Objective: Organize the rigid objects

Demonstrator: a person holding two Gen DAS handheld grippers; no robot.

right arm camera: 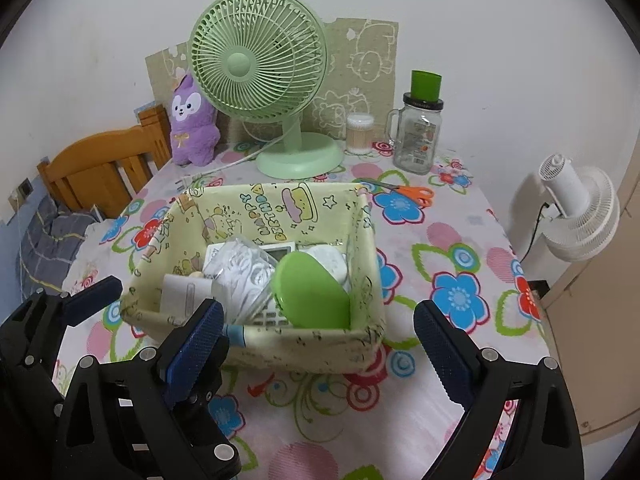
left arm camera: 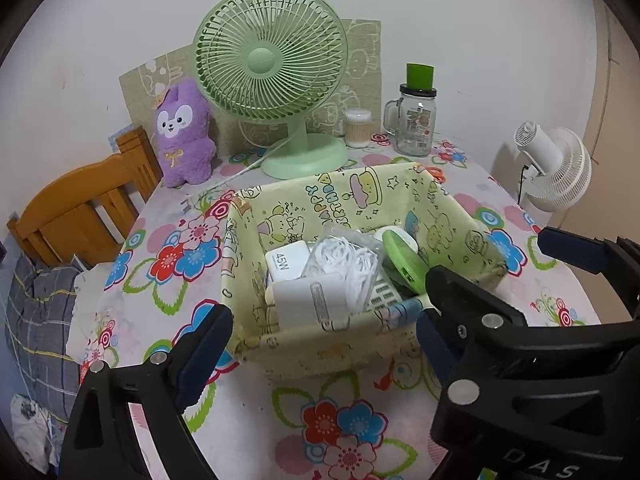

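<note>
A pale yellow cartoon-print fabric basket [left arm camera: 320, 344] [right arm camera: 304, 346] stands on the flowered table. It holds a white 45W charger [left arm camera: 286, 264], a bag of white cable [left arm camera: 344, 264] [right arm camera: 244, 268], a green rounded case [left arm camera: 404, 264] [right arm camera: 312, 292], a white adapter [left arm camera: 308, 304] and a keypad device [right arm camera: 272, 316]. My left gripper [left arm camera: 320, 340] hangs open in front of the basket's near wall, pads touching nothing. My right gripper [right arm camera: 318, 344] is open beside it, equally near the basket; one of its fingers [left arm camera: 572, 250] shows at the right of the left wrist view.
Behind the basket are a green desk fan [left arm camera: 272, 72], a purple plush [left arm camera: 184, 136], a cotton swab jar [left arm camera: 358, 128], a glass mug jar with a green cup [left arm camera: 414, 124] and orange scissors [right arm camera: 412, 194]. A wooden bed frame [left arm camera: 80, 208] is left, a white fan [right arm camera: 580, 216] right.
</note>
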